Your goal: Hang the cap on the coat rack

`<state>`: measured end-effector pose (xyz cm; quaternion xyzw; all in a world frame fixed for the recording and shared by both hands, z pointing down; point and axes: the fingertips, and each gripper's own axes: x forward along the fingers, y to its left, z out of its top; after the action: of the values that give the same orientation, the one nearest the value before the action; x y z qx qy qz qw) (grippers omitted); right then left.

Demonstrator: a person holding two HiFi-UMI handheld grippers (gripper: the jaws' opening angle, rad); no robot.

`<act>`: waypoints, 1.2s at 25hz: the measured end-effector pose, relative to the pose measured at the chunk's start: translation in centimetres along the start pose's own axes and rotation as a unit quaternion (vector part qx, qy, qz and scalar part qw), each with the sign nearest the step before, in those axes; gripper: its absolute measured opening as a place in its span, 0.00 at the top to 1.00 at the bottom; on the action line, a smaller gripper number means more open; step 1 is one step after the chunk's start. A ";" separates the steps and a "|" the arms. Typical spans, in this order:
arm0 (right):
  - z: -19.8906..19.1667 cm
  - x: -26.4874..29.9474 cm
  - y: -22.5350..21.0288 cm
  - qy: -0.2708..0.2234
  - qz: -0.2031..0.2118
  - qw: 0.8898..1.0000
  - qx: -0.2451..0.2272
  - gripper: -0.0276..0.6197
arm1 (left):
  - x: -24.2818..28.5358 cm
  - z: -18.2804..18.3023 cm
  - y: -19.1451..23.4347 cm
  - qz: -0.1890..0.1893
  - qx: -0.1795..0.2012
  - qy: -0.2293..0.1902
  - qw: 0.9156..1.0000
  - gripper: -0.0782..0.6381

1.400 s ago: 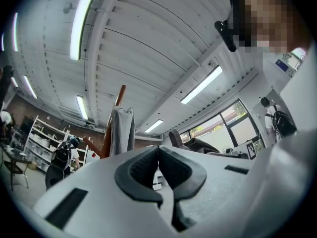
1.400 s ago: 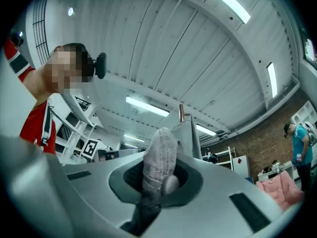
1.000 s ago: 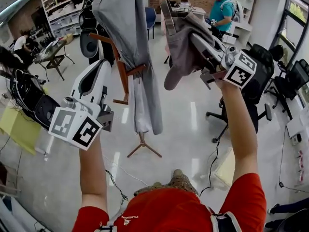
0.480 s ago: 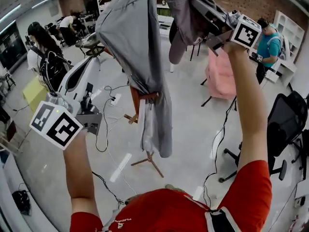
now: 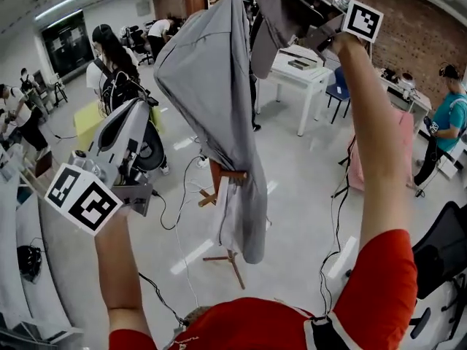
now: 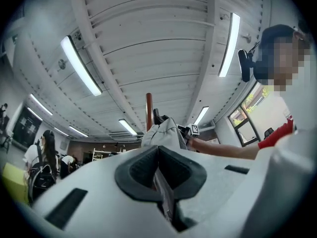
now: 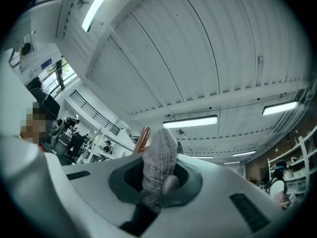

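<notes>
This is an open, lab-like workroom. Behind the coat rack (image 5: 230,175) stand a white table (image 5: 318,75) and a brick wall (image 5: 423,39). Cables (image 5: 337,203) trail over the polished floor (image 5: 292,195) beside it.

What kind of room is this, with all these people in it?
Probably a big shared lab or workshop. It has a red brick wall, a white work table, a black swivel office chair and long white ceiling strip lights.
</notes>
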<state>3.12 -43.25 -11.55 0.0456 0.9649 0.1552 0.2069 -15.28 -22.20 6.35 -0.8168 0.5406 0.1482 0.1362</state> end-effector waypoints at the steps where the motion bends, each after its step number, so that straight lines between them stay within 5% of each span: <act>1: -0.1 0.5 -0.5 -0.001 0.006 1.000 0.007 0.90 | -0.2 -0.1 0.2 0.009 0.002 0.002 1.000 0.88; 9: -1.6 2.4 -1.1 0.005 0.084 0.995 0.050 0.90 | -0.8 -1.7 1.4 0.049 0.002 0.017 0.999 0.88; 23: -6.1 4.5 2.6 0.054 0.157 0.984 0.068 0.90 | -1.0 -3.5 1.1 0.043 0.002 0.028 0.999 0.88; 27: -6.9 4.3 3.5 0.049 0.128 0.990 0.046 0.88 | -0.7 -3.7 0.4 0.024 -0.002 0.032 0.999 0.88; 30: -7.4 3.7 3.2 0.061 0.055 0.997 0.002 0.64 | -0.4 -3.9 -0.3 0.004 -0.009 0.033 0.999 0.88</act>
<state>-3.25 -41.77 -5.55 0.0900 0.9720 0.1666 0.1391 -14.82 -23.22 10.13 -0.8201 0.5470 0.1269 0.1099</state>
